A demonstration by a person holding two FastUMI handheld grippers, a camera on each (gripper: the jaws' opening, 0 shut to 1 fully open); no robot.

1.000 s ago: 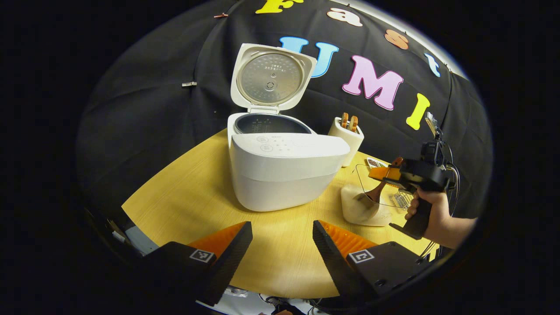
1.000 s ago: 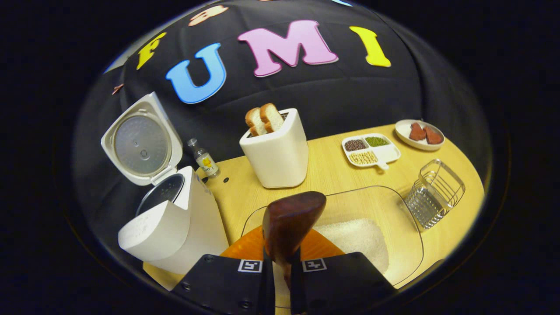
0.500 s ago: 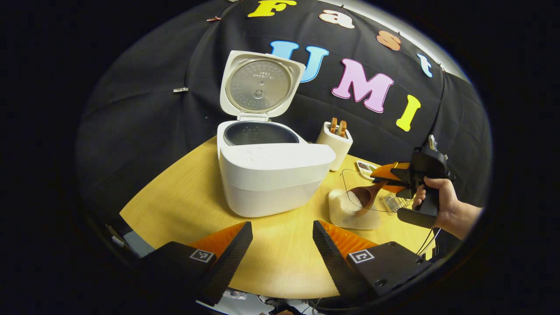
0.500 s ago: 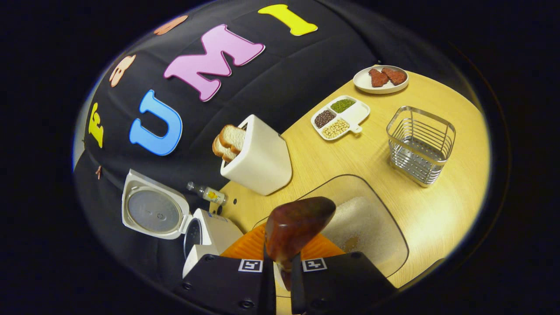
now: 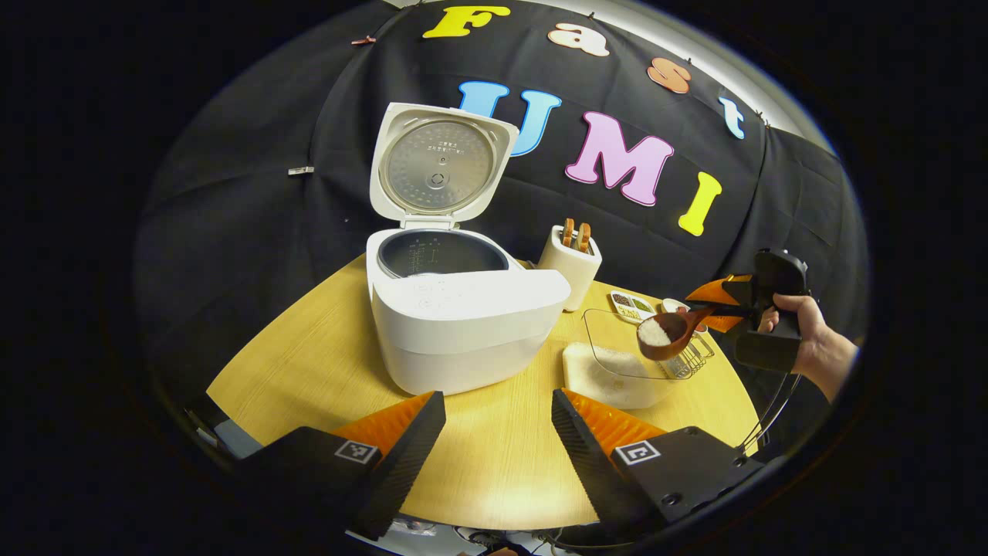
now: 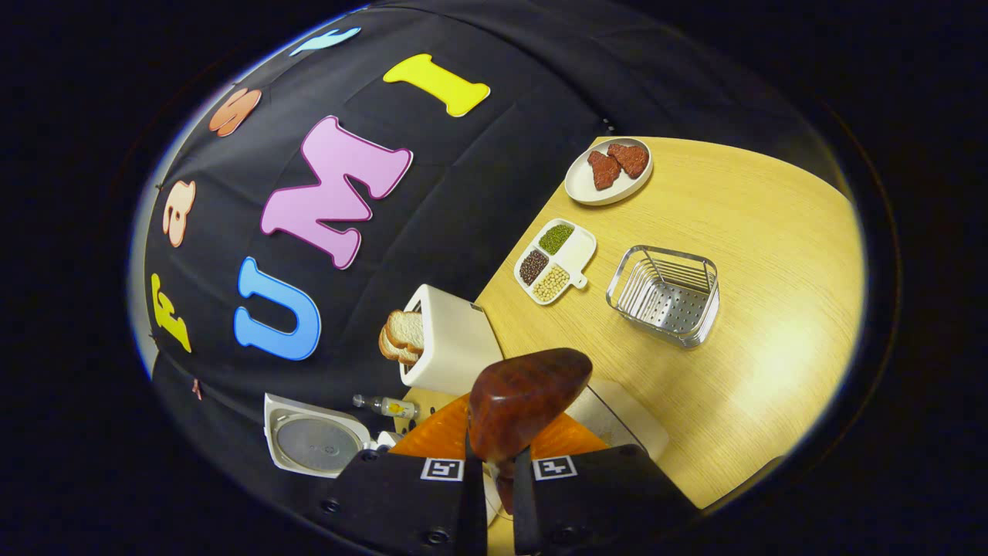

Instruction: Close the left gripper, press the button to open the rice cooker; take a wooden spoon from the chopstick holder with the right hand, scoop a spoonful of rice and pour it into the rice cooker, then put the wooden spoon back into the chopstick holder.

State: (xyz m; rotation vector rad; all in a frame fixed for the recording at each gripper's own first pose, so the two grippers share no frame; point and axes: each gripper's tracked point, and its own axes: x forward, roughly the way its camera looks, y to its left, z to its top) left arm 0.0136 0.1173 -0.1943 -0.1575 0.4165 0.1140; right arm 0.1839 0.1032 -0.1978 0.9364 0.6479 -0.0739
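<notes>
The white rice cooker stands on the round wooden table with its lid raised and its dark inner pot showing. To its right, the clear rice container holds white rice. My right gripper, held by a hand, is shut on the wooden spoon, which carries rice above the container. The right gripper view shows the spoon's bowl from behind, above my right gripper. My left gripper is open over the table's near edge. The wire chopstick holder stands apart.
A white toaster with bread slices stands behind the rice container. A divided dish of beans and a plate with red pieces lie near the wall. A small bottle stands next to the cooker.
The right gripper has lifted the spoon out of the rice container, now loaded with rice, and rolled further. The left gripper has drawn back a little and stays open.
</notes>
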